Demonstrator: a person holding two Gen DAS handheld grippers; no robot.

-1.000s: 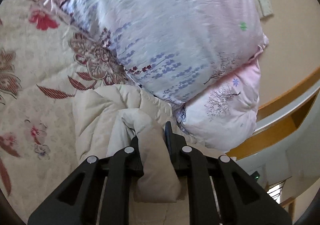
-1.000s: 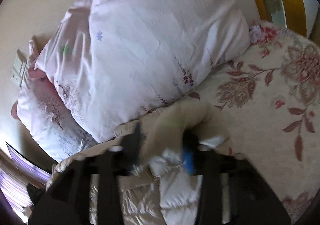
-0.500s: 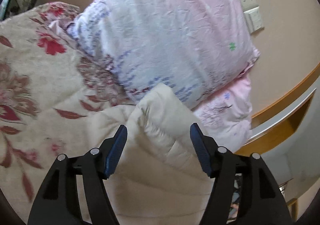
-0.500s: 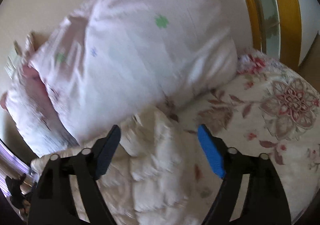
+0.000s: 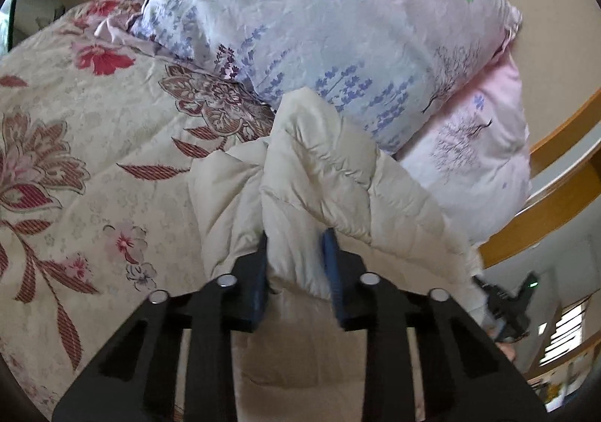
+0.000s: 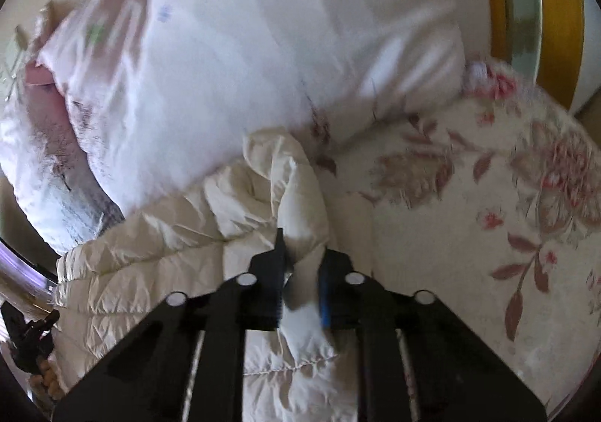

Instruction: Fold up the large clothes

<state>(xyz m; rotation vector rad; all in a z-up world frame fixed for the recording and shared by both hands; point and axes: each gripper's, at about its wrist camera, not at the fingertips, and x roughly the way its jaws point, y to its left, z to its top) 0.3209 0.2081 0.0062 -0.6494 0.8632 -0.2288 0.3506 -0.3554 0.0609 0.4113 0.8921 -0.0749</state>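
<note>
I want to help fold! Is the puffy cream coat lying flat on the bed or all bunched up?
Bunched up. The puffy cream coat rises in a crumpled hump against the pillows, not spread flat.

The cream jacket (image 5: pixel 319 174) was quilted, puffy cloth with a slight sheen; the floral bedspread (image 5: pixel 94 114) woven, matt; the pillow (image 5: pixel 338 16) smooth, crinkled cotton.

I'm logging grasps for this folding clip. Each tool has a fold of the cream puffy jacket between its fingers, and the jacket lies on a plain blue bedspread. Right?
Not quite: the bedspread is cream with red flowers, not plain blue, as the left wrist view shows. The left tool and right tool are each closing on a fold of the cream puffy jacket.
</note>
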